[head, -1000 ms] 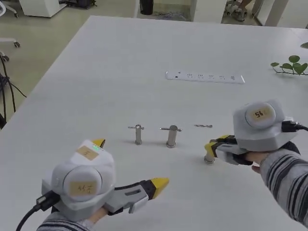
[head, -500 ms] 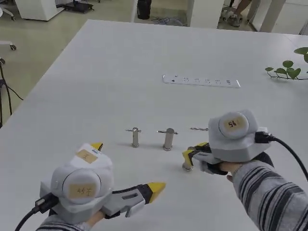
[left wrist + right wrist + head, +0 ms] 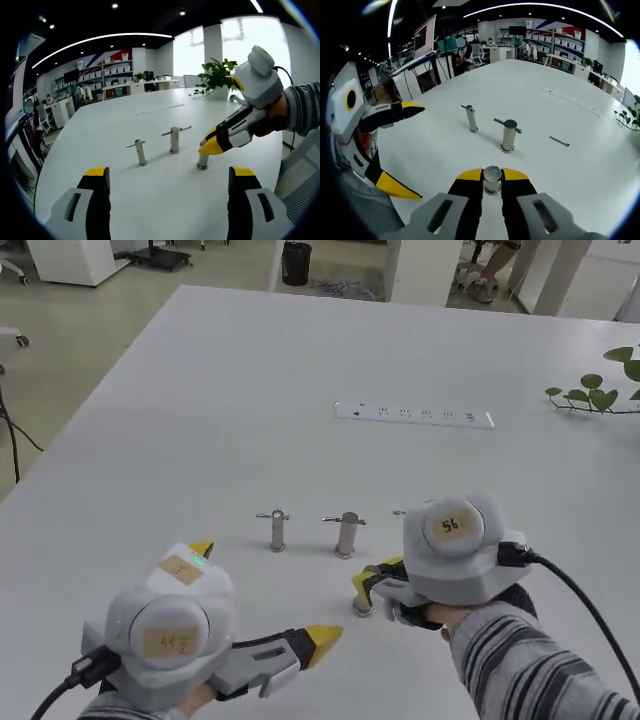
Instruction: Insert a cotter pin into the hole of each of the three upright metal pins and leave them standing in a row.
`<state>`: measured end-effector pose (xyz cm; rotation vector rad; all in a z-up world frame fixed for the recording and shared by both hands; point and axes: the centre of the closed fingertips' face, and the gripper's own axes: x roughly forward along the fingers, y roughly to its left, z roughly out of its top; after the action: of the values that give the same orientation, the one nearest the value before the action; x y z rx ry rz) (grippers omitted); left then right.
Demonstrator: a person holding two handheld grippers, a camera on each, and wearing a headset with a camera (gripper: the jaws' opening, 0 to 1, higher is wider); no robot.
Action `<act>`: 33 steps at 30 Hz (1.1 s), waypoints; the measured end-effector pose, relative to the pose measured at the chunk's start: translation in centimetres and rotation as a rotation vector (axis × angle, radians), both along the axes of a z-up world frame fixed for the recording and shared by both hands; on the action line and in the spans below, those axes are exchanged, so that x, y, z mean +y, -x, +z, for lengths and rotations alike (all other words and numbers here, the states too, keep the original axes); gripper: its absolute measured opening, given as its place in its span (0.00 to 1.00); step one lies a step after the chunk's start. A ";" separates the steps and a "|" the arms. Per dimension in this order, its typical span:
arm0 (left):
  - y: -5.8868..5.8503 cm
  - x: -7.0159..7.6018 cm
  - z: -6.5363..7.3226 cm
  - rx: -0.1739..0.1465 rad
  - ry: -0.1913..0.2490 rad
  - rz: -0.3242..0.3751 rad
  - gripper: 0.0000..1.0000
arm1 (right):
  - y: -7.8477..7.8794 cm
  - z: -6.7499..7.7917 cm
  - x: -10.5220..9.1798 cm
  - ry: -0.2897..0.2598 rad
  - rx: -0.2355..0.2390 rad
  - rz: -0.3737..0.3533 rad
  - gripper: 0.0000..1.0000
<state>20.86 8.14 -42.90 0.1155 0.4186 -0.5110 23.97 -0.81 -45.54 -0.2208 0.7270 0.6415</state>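
Nearest us, the left tongs (image 3: 265,592) hang released over the bench (image 3: 250,390), jaws wide apart and empty. Just beyond, to the right, the right tongs (image 3: 492,175) are clenched on the third pin (image 3: 202,161), which stands upright on the bench with no cotter through it. Farther on, the first pin (image 3: 278,530) and second pin (image 3: 346,535) stand side by side, each with a cotter across its top. The last cotter pin (image 3: 559,141) lies loose beyond them. We judge the step is lining up the third pin; next, the loose cotter must be fetched and threaded through its hole.
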 end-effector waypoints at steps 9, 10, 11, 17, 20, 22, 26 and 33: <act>0.1 -0.2 -0.3 0.009 -0.010 -0.010 0.98 | 0.2 -0.1 0.1 0.010 -0.016 -0.010 0.09; 0.1 -0.1 -0.3 0.010 -0.011 -0.010 0.98 | 0.2 -0.1 0.1 0.006 -0.013 -0.015 0.09; 0.1 -0.2 -0.3 0.009 -0.012 -0.012 0.98 | 0.2 -0.1 0.1 -0.001 -0.008 -0.018 0.09; 0.2 -0.2 -0.4 0.012 -0.015 -0.014 0.98 | 0.2 0.2 0.0 -0.058 -0.021 -0.043 0.18; 0.2 -0.3 -0.3 0.010 -0.015 -0.019 0.98 | 0.6 0.3 -0.1 -0.072 -0.003 -0.032 0.23; 0.2 -0.4 -0.3 0.009 -0.011 -0.019 0.98 | 0.9 0.7 -0.3 -0.080 -0.010 -0.018 0.25; 0.1 -0.5 -0.2 0.007 -0.007 -0.020 0.98 | 1.3 1.4 -0.7 -0.087 -0.021 0.026 0.31; 0.2 -0.6 -0.3 0.005 -0.009 -0.025 0.98 | 2.2 2.1 -2.2 -0.091 0.025 0.113 0.34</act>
<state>20.68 7.55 -43.15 0.1280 0.4252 -0.5344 21.77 -3.00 -43.44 -0.1707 0.7115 0.7844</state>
